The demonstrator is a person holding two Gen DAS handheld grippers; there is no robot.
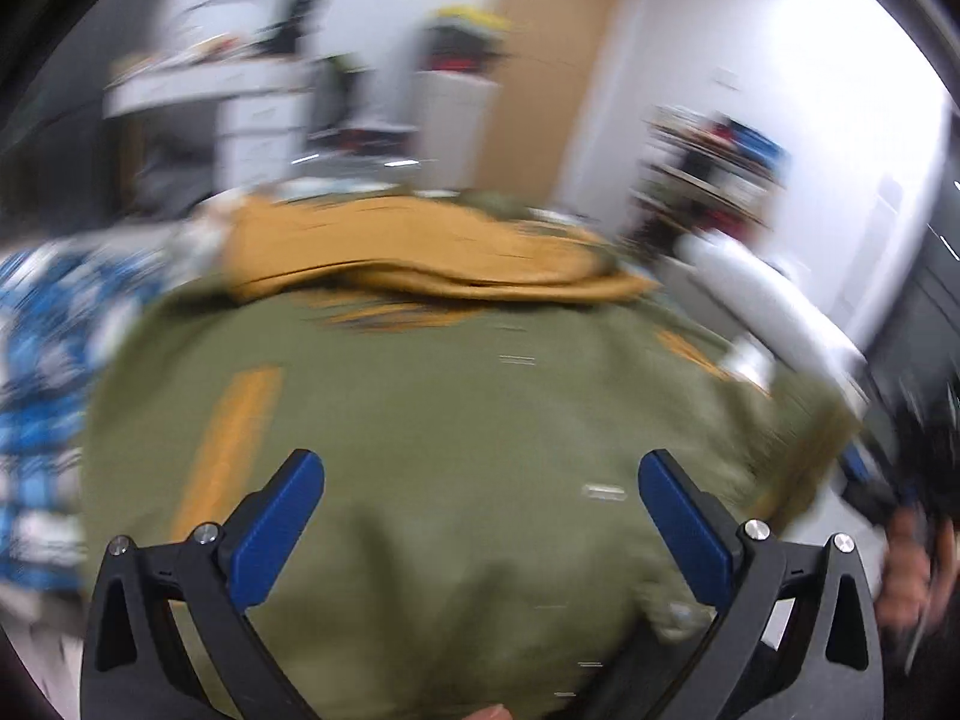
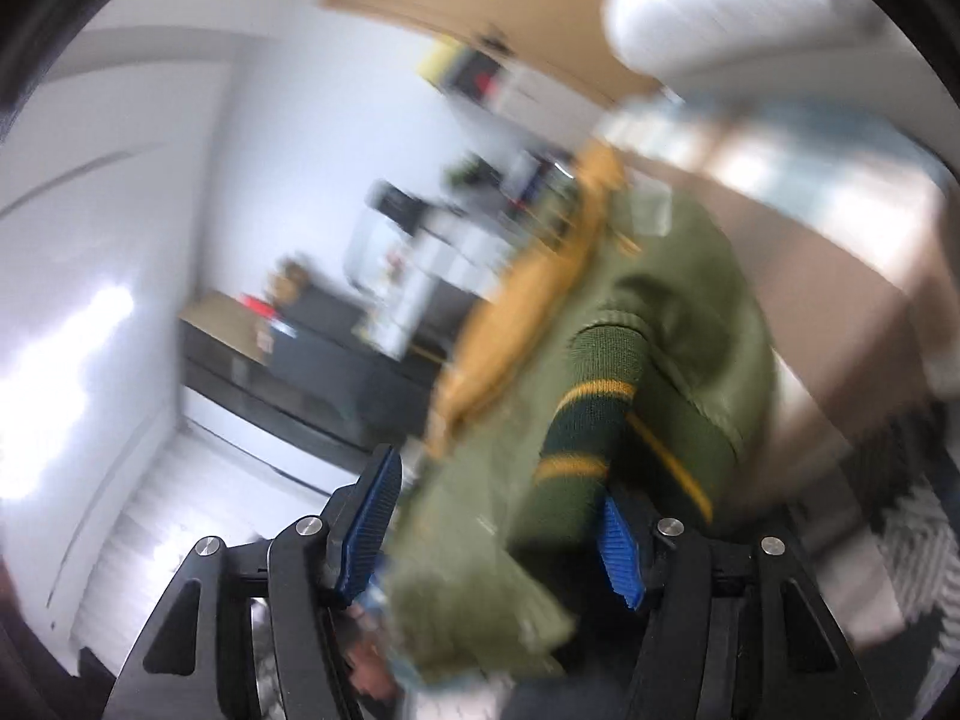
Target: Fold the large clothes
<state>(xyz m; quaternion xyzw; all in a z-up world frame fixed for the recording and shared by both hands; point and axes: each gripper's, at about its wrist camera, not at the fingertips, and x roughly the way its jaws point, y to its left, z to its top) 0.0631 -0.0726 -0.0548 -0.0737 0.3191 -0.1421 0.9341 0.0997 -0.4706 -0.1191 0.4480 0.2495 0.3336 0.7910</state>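
An olive green jacket (image 1: 450, 420) with a mustard lining (image 1: 408, 252) lies spread on the bed and fills the left wrist view. My left gripper (image 1: 483, 468) hovers over it, jaws wide open, with nothing between the blue pads. In the right wrist view the picture is rolled and blurred. The jacket (image 2: 690, 300) bunches there, and its dark green ribbed cuff (image 2: 594, 408) with yellow stripes runs between the jaws. My right gripper (image 2: 498, 480) is closed on this bunched fabric. The person's hand (image 1: 912, 570) holding that gripper shows at the right edge of the left wrist view.
Blue and white patterned bedding (image 1: 42, 360) lies left of the jacket, a white roll (image 1: 768, 300) to its right. Behind stand white drawers (image 1: 258, 126), a wooden door (image 1: 552, 60) and cluttered shelves (image 1: 708, 162). A dark low cabinet (image 2: 312, 360) lines the wall.
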